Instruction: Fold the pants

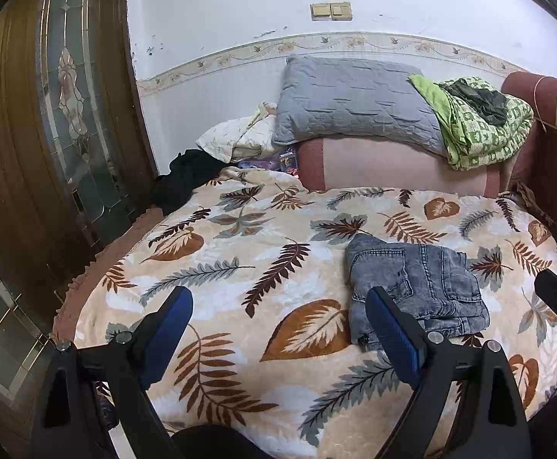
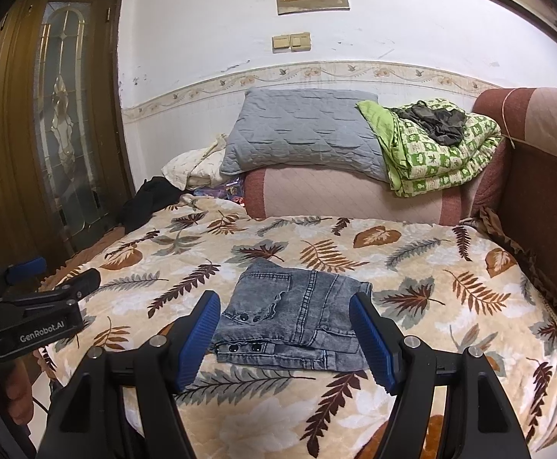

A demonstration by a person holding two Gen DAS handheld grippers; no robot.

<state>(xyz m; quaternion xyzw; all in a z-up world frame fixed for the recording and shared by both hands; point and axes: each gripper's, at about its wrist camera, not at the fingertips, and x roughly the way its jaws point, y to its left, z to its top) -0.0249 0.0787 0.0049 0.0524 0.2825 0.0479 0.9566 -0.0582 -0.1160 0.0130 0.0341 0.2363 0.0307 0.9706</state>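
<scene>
On the bed's leaf-patterned beige blanket (image 2: pixel 412 267) lay the grey denim pants (image 2: pixel 297 317), folded into a compact square, apparently finished. I held my left claw (image 1: pixel 278 329) and right claw (image 2: pixel 286 336) wide apart, empty, just before the pants.

Folded jeans (image 1: pixel 416 290) lie on the leaf-print blanket (image 1: pixel 240 275), left gripper (image 1: pixel 278 329) jaws spread.
</scene>
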